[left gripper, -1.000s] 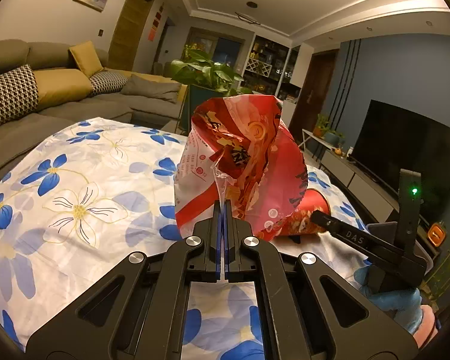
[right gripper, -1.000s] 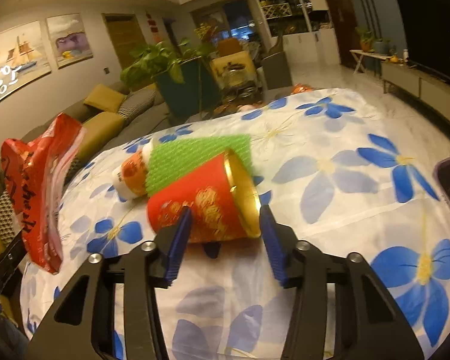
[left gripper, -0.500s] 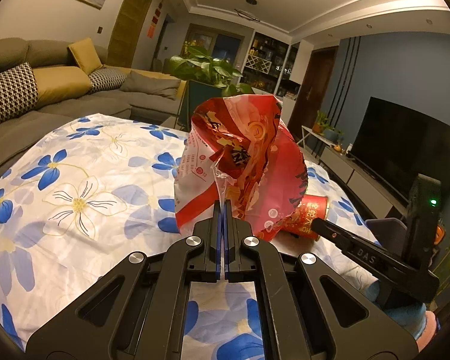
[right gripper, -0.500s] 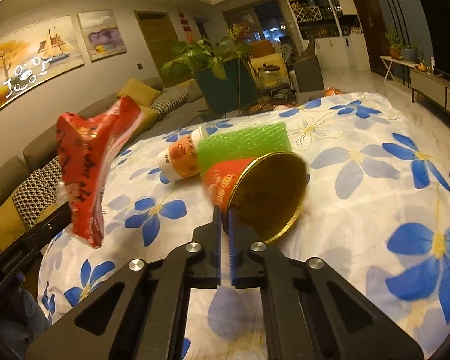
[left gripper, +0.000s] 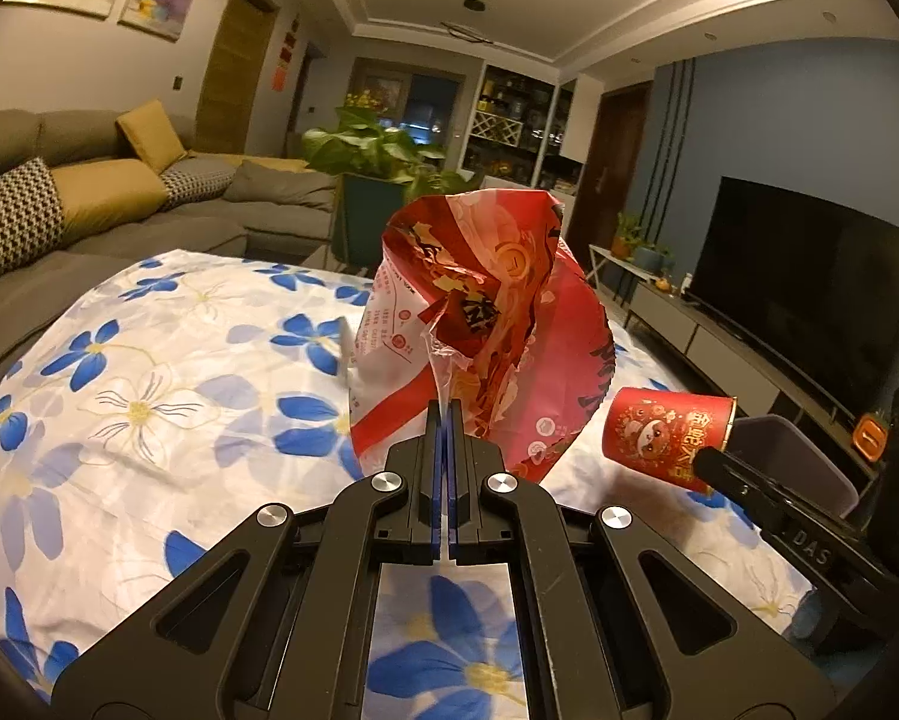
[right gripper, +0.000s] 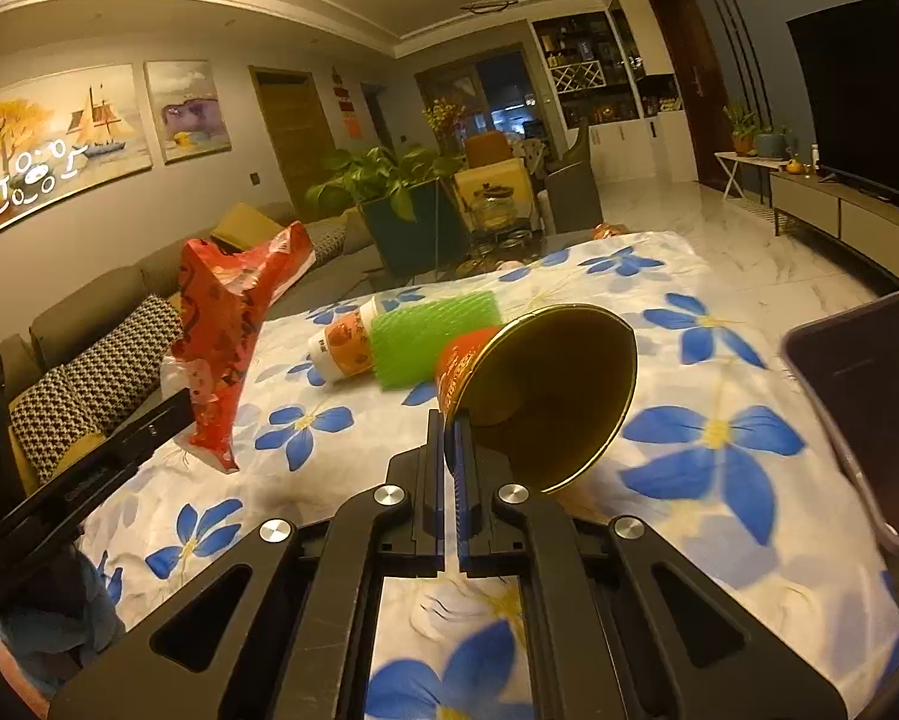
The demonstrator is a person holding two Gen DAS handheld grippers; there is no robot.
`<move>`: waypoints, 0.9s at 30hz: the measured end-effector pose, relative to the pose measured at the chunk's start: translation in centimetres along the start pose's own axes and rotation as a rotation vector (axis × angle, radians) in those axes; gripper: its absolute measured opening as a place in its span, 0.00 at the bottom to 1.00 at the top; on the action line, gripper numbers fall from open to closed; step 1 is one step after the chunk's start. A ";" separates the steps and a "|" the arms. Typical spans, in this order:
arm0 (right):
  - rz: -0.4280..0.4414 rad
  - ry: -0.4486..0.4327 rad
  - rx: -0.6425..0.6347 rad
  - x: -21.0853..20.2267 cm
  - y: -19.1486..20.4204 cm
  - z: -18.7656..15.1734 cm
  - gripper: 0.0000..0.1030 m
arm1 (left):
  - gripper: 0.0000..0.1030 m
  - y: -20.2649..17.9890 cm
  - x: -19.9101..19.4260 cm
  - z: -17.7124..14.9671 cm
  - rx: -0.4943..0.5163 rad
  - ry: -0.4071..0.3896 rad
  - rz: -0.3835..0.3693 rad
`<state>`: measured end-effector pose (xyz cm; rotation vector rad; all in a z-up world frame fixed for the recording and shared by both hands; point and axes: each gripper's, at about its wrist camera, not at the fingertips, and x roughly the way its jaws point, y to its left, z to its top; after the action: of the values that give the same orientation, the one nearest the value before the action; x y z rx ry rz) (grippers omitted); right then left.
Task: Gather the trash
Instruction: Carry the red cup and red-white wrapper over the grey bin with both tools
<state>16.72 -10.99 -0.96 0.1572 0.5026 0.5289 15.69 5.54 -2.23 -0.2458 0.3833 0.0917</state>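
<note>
Our left gripper (left gripper: 446,414) is clenched on a thin fold of clear film at the lower edge of the red snack bag (left gripper: 479,324), which stands up from the fingertips and hangs clear above the flowered tablecloth (left gripper: 149,396). Our right gripper (right gripper: 451,426) is pinched tight on the rim of the red paper cup (right gripper: 545,390), one finger inside the gold-lined mouth and one outside, so the cup is carried tilted on its side with its opening turned toward the right wrist camera, lifted off the cloth. Seen from the left wrist, that cup (left gripper: 668,441) sits just right of the bag, near the edge of a dark bin (left gripper: 809,468) at the table's right side. A blue-gloved hand (right gripper: 59,630) shows at the lower left of the right wrist view, probably gripping the left tool, though it is dim and partly cut off. Farther out on the cloth lie a green mesh sleeve (right gripper: 431,336) and, touching it, an orange-and-white cup (right gripper: 341,348) on its side. Beyond the table are a grey sofa (left gripper: 89,210) and a potted plant (left gripper: 377,156).
</note>
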 end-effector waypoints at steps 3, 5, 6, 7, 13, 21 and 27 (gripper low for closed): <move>-0.017 -0.017 0.002 -1.1 -0.7 0.2 0.03 | 0.00 -1.3 -0.1 -0.1 0.016 0.003 -0.020; -0.031 -0.030 0.007 -1.9 -1.4 0.3 0.03 | 0.00 -2.4 0.0 -0.1 0.031 0.003 -0.031; -0.044 -0.038 0.010 -2.4 -1.8 0.4 0.03 | 0.00 -3.0 0.1 -0.1 0.039 0.004 -0.039; -0.053 -0.043 0.013 -2.7 -2.1 0.4 0.03 | 0.00 -3.5 0.1 -0.1 0.044 0.007 -0.048; -0.126 -0.094 0.034 -5.6 -4.7 0.7 0.03 | 0.00 -8.0 0.6 -0.3 0.105 0.011 -0.109; -0.219 -0.144 0.067 -8.8 -8.3 1.0 0.03 | 0.00 -13.6 1.6 -0.7 0.179 0.012 -0.185; -0.292 -0.183 0.101 -11.2 -11.4 1.2 0.03 | 0.00 -17.7 2.7 -0.9 0.223 0.021 -0.238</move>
<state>14.05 -26.56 1.68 0.2219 0.3649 0.2008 20.28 -11.68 -0.14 -0.0710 0.3796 -0.1869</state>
